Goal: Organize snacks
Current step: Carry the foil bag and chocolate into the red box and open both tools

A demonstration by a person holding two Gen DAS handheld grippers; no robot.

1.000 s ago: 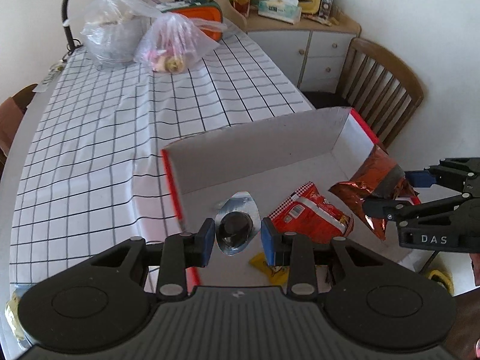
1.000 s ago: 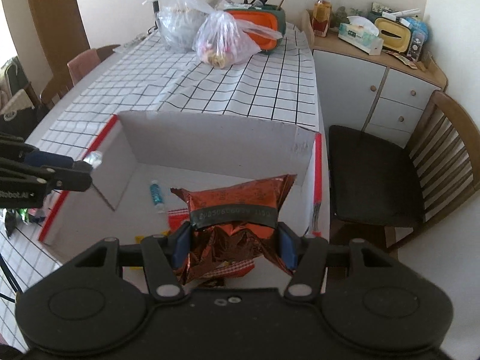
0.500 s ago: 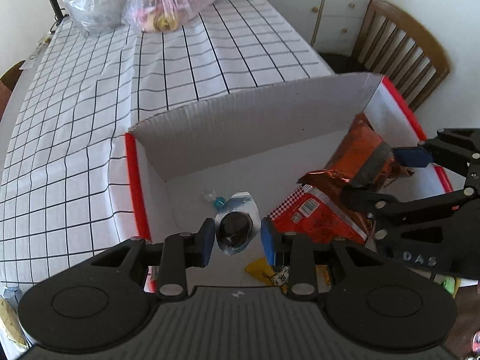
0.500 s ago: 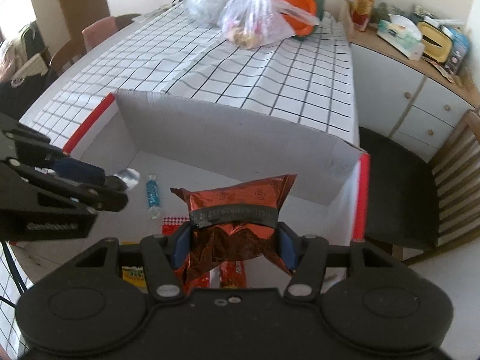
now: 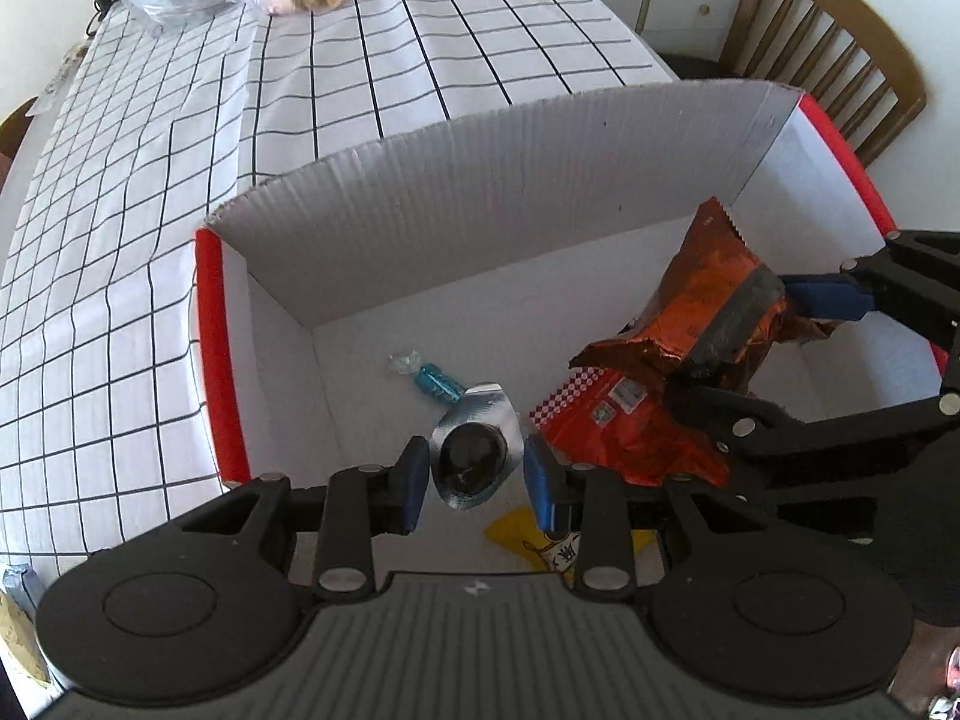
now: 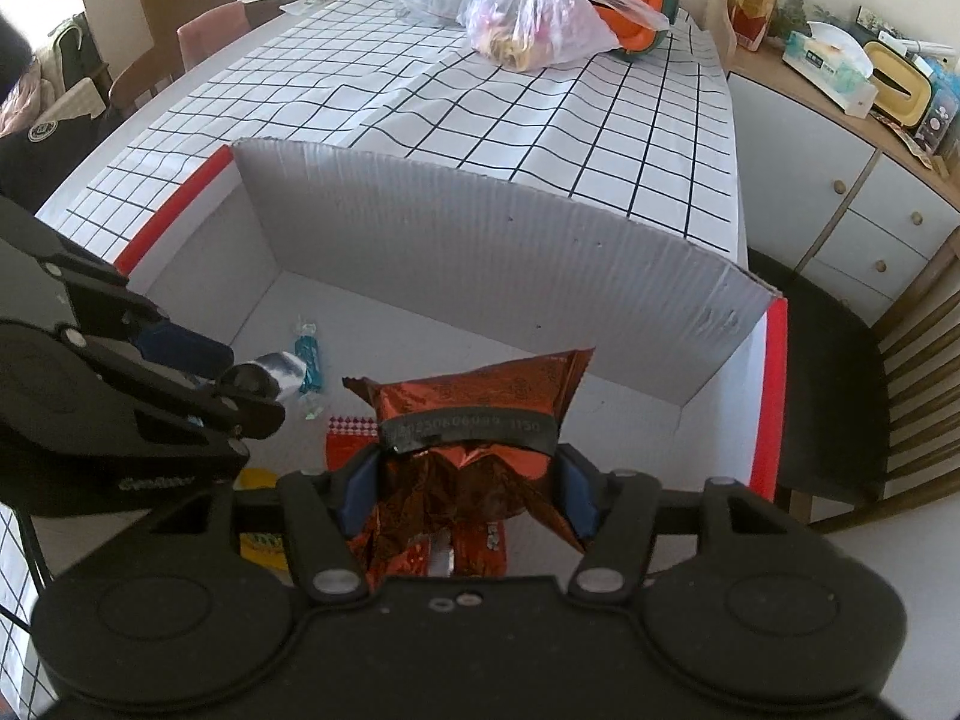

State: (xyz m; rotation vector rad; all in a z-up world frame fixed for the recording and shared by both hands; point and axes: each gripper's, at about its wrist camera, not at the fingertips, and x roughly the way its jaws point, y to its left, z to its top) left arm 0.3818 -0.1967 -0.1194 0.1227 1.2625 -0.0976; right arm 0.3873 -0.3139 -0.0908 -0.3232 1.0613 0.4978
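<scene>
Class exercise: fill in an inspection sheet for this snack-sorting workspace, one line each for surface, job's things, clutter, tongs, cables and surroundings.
Surface: checked tablecloth.
Job's things: cardboard box holding a blue candy, red packet, yellow packet.
Clutter: two plastic bags at the far end.
Tongs: left tongs grip a silver pouch; right tongs grip a copper foil bag, their jaws having just been opening.
Cables: nothing seen.
Surroundings: wooden chair, cabinet.

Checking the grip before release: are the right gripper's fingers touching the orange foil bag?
Touching: the right wrist view shows both fingers pressed into the orange foil bag.
</scene>
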